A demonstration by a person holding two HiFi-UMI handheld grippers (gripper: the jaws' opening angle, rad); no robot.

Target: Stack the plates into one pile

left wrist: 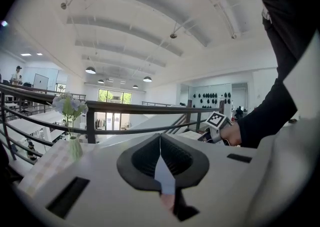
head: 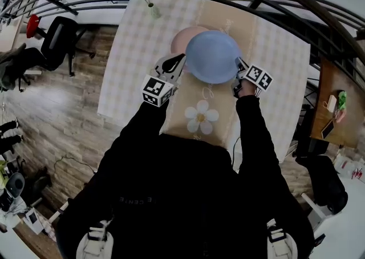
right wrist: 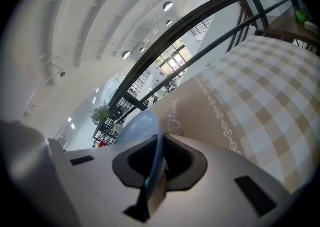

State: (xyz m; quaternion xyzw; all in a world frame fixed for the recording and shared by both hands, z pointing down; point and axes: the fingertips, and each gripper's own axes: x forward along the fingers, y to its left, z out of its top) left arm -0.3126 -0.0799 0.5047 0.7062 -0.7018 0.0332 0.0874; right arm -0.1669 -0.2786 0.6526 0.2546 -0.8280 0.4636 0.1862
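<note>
Blue plate [head: 212,56] is clamped at its rim in the right gripper [head: 238,73], with the left gripper [head: 174,66] closed and empty just beside its opposite edge.

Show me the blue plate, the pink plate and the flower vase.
blue plate [head: 212,57], head view, centre of its surface.
pink plate [head: 181,40], head view, the part showing past the blue plate.
flower vase [left wrist: 74,148], left gripper view, the vase's body.
</note>
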